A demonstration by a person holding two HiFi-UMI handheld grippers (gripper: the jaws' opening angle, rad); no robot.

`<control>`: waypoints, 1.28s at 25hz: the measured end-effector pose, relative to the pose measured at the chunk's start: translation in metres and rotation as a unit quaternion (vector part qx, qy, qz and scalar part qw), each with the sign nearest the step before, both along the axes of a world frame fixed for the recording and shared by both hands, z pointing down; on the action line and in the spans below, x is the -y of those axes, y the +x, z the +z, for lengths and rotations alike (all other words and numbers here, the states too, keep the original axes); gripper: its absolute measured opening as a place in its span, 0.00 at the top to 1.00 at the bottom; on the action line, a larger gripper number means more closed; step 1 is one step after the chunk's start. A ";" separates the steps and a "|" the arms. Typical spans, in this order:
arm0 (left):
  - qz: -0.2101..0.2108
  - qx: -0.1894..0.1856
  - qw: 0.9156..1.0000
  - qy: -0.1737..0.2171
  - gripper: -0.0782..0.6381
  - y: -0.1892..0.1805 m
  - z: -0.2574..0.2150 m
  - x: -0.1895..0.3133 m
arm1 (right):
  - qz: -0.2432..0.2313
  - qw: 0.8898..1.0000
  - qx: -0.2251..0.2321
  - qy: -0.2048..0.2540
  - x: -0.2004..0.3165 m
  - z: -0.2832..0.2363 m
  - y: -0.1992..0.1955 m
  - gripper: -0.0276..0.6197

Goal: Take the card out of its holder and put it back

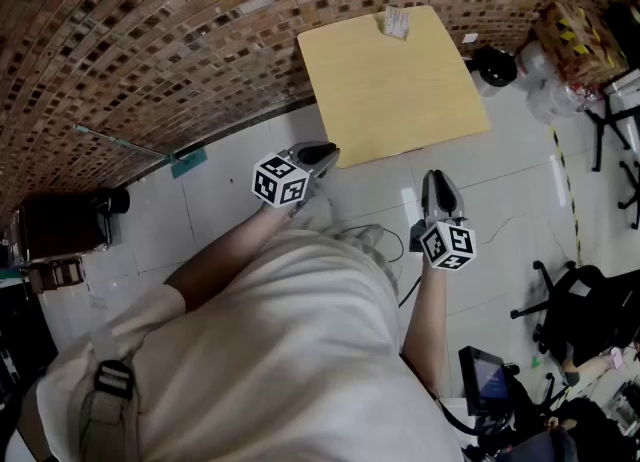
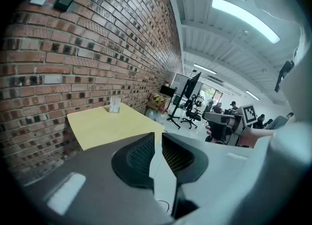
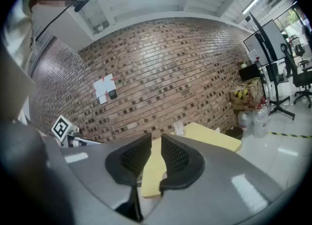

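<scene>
Short of the yellow table, you are holding left gripper and right gripper empty, jaws slightly apart.

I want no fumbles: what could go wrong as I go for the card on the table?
The card holder stands at the far edge of the table by the brick wall; a long reach could knock it over. Both the left gripper and right gripper show only a narrow gap, perhaps too tight for the holder.
</scene>
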State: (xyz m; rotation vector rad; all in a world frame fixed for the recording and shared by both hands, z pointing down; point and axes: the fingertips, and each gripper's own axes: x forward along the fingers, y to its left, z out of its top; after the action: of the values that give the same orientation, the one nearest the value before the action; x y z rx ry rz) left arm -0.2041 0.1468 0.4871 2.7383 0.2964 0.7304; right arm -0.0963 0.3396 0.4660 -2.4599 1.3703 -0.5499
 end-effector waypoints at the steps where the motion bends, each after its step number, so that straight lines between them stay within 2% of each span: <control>1: 0.000 -0.001 1.000 0.000 0.80 0.001 0.000 0.002 | 0.000 1.000 -0.001 0.001 0.002 0.000 0.001 0.87; 7: 0.010 -0.013 1.000 -0.009 0.80 0.019 -0.004 0.024 | 0.003 1.000 -0.009 -0.012 0.024 -0.002 0.014 0.87; 12: 0.050 -0.030 0.998 -0.012 0.80 0.049 -0.014 0.049 | 0.022 0.999 -0.017 -0.032 0.055 -0.010 0.031 0.87; 18: 0.091 -0.043 0.995 -0.005 0.80 0.094 -0.021 0.104 | 0.047 0.998 -0.025 -0.044 0.102 -0.022 0.058 0.87; 32: 0.169 -0.049 0.984 -0.025 0.80 0.160 -0.002 0.174 | 0.089 0.992 -0.036 -0.086 0.186 -0.017 0.116 0.87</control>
State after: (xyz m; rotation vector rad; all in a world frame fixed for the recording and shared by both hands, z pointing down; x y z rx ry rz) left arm -0.0445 -0.0272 0.4847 2.7109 0.8053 0.6583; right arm 0.0195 0.1535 0.4493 -2.7297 1.1559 -0.5643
